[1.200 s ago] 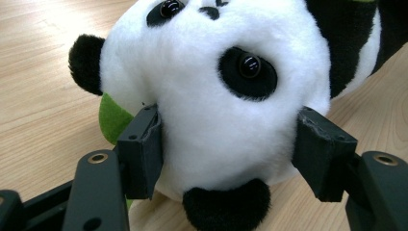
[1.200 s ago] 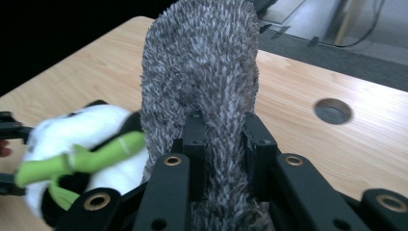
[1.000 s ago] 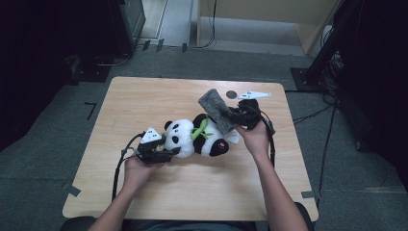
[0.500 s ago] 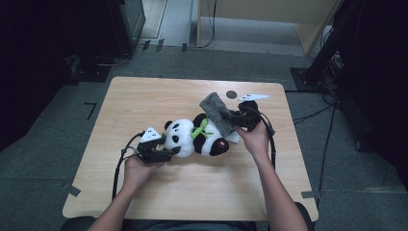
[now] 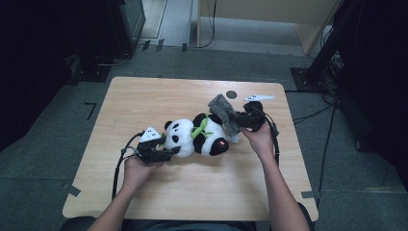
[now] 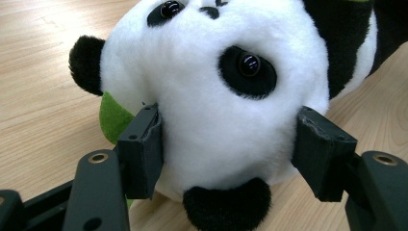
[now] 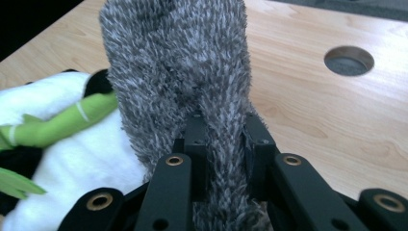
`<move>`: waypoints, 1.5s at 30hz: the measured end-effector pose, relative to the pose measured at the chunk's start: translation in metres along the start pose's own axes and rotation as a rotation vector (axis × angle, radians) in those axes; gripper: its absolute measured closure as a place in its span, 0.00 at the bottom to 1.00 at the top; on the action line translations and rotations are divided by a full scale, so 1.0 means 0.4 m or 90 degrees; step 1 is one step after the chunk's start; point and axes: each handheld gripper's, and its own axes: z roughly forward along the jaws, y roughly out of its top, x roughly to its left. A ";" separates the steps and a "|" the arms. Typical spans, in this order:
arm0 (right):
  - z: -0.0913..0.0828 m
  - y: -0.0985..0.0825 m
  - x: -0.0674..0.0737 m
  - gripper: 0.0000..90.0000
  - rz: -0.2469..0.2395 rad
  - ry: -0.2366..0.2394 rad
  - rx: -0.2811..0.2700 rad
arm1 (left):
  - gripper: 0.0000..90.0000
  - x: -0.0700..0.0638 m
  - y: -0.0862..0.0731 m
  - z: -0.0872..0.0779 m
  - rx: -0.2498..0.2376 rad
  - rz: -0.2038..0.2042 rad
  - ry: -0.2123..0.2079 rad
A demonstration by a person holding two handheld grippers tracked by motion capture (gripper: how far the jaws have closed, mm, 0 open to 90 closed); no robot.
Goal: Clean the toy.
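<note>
On the wooden table (image 5: 144,96) there is one panda plush (image 5: 195,137), and it lies on its side near the middle of the tabletop, with the head to the person's left and the body to the right. One green bamboo piece (image 7: 62,125) crosses its chest.

At the head of the panda is the left gripper (image 5: 159,153). In the left gripper view its two black jaws stand on both sides of the white head and press into the fur, so they are clamped on the panda plush (image 6: 216,96). One black ear points toward the camera, between the jaws, and two black eye patches are visible above it.

At the other end of the panda, by its body, is the right gripper (image 5: 243,120). Its two jaws are closed tight on one grey fuzzy cloth (image 7: 178,72), which stands up from the jaws and leans over the panda's body. In the high view this grey fuzzy cloth (image 5: 223,113) touches the panda on its upper right side.

Beyond the panda, toward the far edge, there is one round hole (image 5: 232,95) in the table, and one small white object (image 5: 257,97) lies just beside it.
</note>
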 end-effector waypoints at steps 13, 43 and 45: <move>-0.043 0.004 -0.042 0.87 0.023 -0.038 -0.014 | 0.38 0.000 -0.001 0.000 0.002 0.001 0.000; -0.021 0.058 0.207 0.85 -0.141 0.104 0.010 | 0.38 0.001 0.000 0.001 0.000 0.000 0.001; -0.012 0.055 0.216 0.84 -0.147 0.114 0.013 | 0.38 0.001 0.000 0.001 0.000 -0.001 0.001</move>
